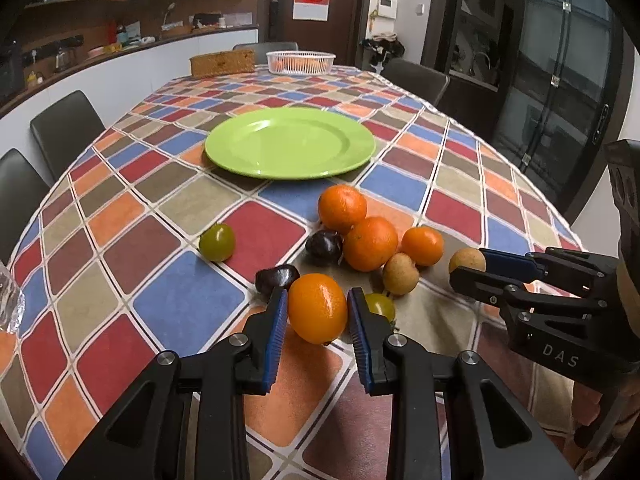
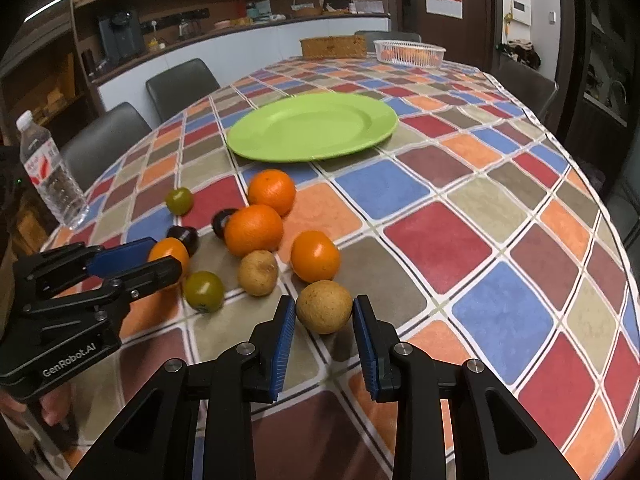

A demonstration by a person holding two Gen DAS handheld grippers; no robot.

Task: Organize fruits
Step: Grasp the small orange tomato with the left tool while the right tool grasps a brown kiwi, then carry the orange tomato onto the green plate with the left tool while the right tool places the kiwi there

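One checkered tablecloth (image 1: 180, 300), green plate (image 1: 290, 142), chairs (image 1: 66, 130)

Surface (image 1: 168, 216): wearing a checked cloth of red, blue, orange and tan squares.
Green plate (image 1: 290, 142): sitting bare past the fruit.
Fruit cluster: three oranges (image 1: 370, 243), two brown round fruits (image 2: 258, 267), two dark plums (image 1: 324, 247) and two green fruits (image 1: 217, 242) lying close together near the front edge.
Water bottle (image 2: 52, 174): standing upright at the left edge.
White basket (image 1: 300, 62): resting at the far end beside a woven box (image 1: 223, 63).
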